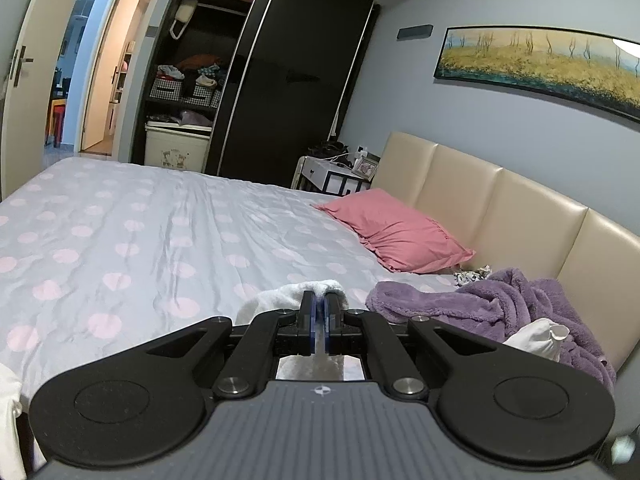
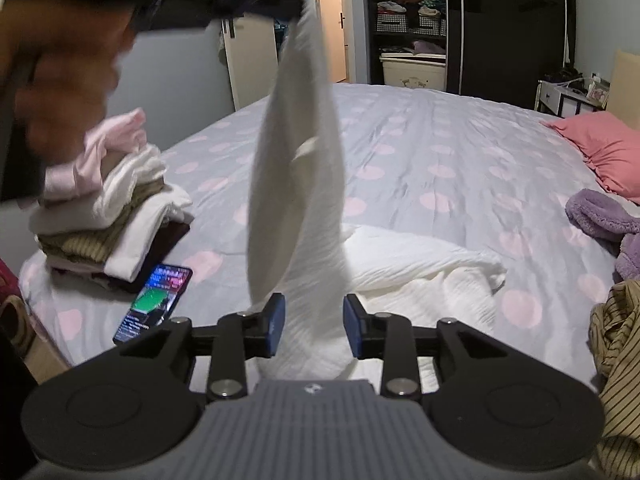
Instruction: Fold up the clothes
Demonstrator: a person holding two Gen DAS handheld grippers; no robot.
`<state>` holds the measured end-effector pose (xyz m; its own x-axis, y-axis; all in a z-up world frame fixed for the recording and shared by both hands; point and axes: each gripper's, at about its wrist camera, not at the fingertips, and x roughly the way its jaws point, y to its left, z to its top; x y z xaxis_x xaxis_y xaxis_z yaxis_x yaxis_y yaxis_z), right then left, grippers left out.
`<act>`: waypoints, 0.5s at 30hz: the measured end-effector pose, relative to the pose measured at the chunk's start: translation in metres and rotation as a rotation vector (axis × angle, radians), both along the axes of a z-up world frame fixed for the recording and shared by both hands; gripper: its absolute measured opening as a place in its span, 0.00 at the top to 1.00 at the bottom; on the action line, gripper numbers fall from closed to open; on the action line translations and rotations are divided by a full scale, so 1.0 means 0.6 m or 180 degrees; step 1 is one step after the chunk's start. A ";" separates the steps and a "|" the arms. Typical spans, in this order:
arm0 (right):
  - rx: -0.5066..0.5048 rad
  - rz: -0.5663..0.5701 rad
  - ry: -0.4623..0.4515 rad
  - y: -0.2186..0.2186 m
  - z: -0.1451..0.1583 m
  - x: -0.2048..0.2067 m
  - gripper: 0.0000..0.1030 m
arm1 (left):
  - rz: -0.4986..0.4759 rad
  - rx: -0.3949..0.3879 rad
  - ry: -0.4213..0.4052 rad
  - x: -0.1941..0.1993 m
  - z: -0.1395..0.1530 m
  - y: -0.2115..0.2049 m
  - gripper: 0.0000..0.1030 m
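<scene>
Bedroom, polka-dot bed (image 2: 420,152): the left gripper (image 1: 319,300) is clamped on a white garment (image 2: 296,184), lifting one end high while the rest trails near the bed's front edge. Right gripper (image 2: 314,320) spread, cloth between its pads, unpinched.

**Around the bed**

We see a bed (image 1: 120,216) under a pale sheet dotted pink, with a pink pillow (image 1: 394,232) against its cream headboard (image 1: 492,204). A lit phone (image 2: 154,304) lies near the bed's edge. Beyond stand a dark wardrobe (image 1: 292,80), a small nightstand (image 1: 332,174), and a long landscape painting (image 1: 540,64) on the wall.
</scene>
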<state>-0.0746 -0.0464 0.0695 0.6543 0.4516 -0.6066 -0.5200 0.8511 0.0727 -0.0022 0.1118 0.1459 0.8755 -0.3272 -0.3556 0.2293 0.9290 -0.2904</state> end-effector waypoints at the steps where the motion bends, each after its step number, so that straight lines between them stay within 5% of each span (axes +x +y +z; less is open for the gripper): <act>1: -0.0031 -0.0036 -0.0012 0.011 -0.008 -0.006 0.64 | 0.0001 -0.0017 0.0003 -0.001 0.000 0.001 0.98; 6: -0.0210 -0.0134 -0.0042 0.061 -0.029 -0.009 0.47 | 0.0001 -0.0095 0.0029 -0.004 0.003 0.003 0.98; 15: -0.0962 0.0267 -0.0479 0.123 -0.089 -0.022 0.47 | 0.0061 -0.0151 0.0029 -0.014 0.007 0.015 0.98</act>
<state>-0.0880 0.0274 0.0161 0.7148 0.3221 -0.6207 -0.5747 0.7763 -0.2590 -0.0108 0.1205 0.1500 0.8786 -0.3270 -0.3481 0.2087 0.9184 -0.3361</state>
